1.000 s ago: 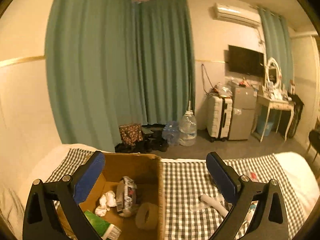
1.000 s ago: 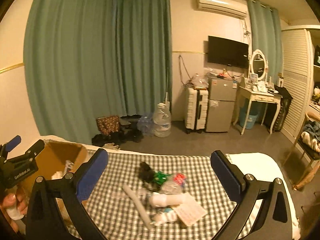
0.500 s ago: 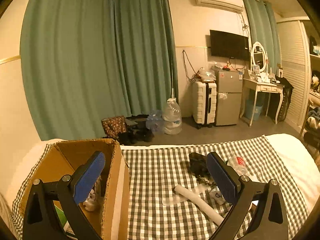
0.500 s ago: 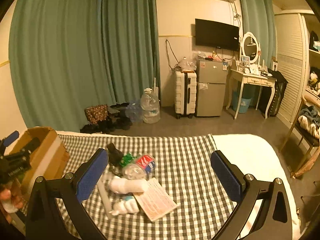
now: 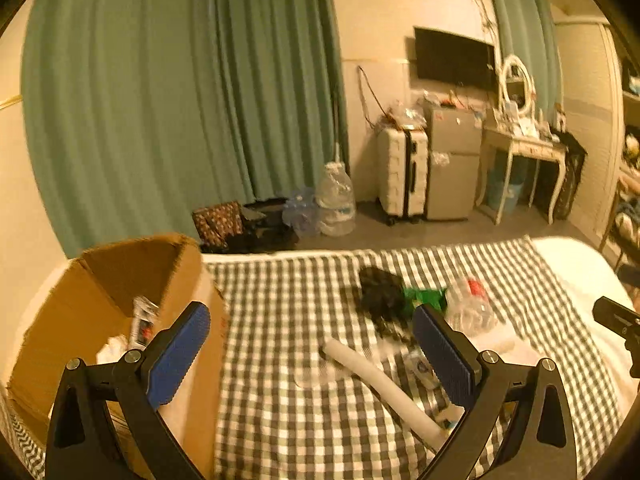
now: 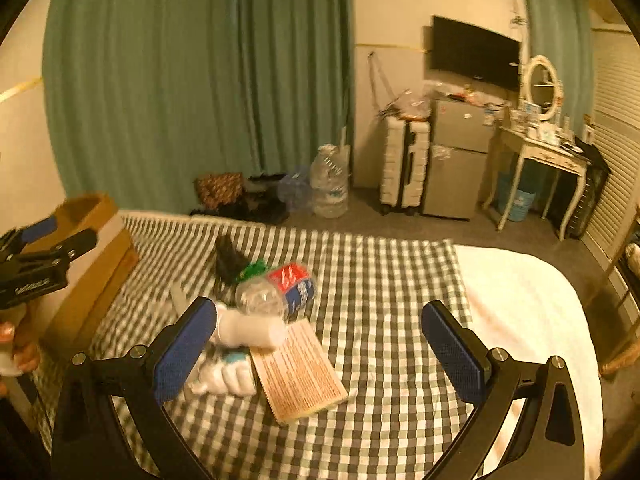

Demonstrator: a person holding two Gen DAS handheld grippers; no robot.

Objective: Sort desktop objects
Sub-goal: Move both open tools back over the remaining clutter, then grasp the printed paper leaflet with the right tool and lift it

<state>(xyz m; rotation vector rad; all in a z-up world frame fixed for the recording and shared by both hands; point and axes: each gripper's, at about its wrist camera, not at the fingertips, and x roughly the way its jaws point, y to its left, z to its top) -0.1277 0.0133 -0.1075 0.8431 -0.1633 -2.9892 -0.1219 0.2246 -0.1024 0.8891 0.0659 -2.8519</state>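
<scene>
1. Left gripper [image 5: 310, 334]: jaws spread wide, nothing between the blue pads, raised over the checked cloth [image 5: 288, 312] just right of the cardboard box [image 5: 80, 312].
2. Right gripper [image 6: 316, 334]: jaws likewise released and empty, raised above the cloth with the heap of objects near its left pad.
3. Between and just beyond the left jaws: a white tube [image 5: 376, 380] lying slantwise on the cloth, one end hidden behind the right finger.
4. Beyond the tube: a black bundle [image 5: 380, 292], a green crumpled wrapper [image 5: 424, 298] touching it, and a clear plastic bottle [image 5: 468, 308] with a red label lying on its side next to the wrapper.
5. In the right wrist view: the same bottle [image 6: 276, 290] resting on top of a white roll-like object [image 6: 248, 326], a white packet [image 6: 224, 378] near the left pad, and a printed card [image 6: 298, 372] lying flat just right of them, its top edge tucked under the roll.
6. Cardboard box at the left end of the bed, open at the top, holding a printed packet [image 5: 142, 322] and something white and crumpled [image 5: 112, 354]; rest of the contents hidden.
7. Farther out: bare white bedding [image 6: 528, 312] right of the cloth, green curtains [image 5: 180, 92], a water jug [image 5: 336, 200] on the floor, a white suitcase [image 5: 402, 172], a small fridge [image 5: 454, 164] and a wall television [image 5: 454, 58].
</scene>
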